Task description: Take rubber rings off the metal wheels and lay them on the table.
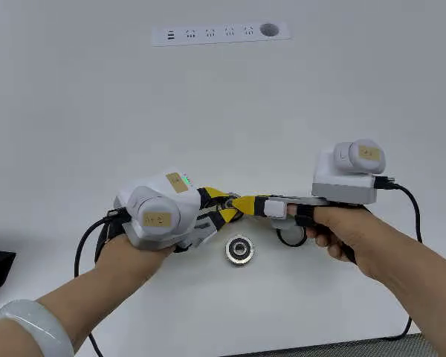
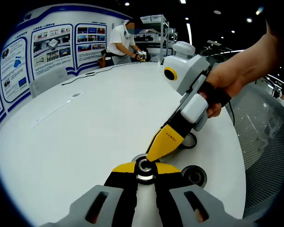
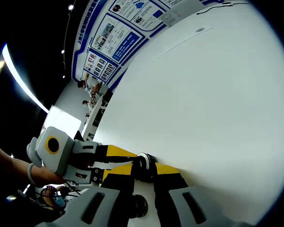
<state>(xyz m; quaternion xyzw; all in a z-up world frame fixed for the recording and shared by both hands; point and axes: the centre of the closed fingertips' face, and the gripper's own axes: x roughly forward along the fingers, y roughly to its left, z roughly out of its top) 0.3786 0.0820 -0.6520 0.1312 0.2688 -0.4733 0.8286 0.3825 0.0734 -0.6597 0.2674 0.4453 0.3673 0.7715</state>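
Left gripper (image 2: 144,171) and right gripper (image 3: 144,168) meet tip-to-tip, both clamped.

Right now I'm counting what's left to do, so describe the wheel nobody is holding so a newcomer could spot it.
On the white table, find where the left gripper and right gripper clamp the held wheel. Just nearer the person lies the loose wheel, flat and untouched. It is silvery metal, unlike the thin black ring on its right.

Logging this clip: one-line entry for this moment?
left claw: shut on wheel | right claw: shut on same wheel | table: second wheel, loose ring
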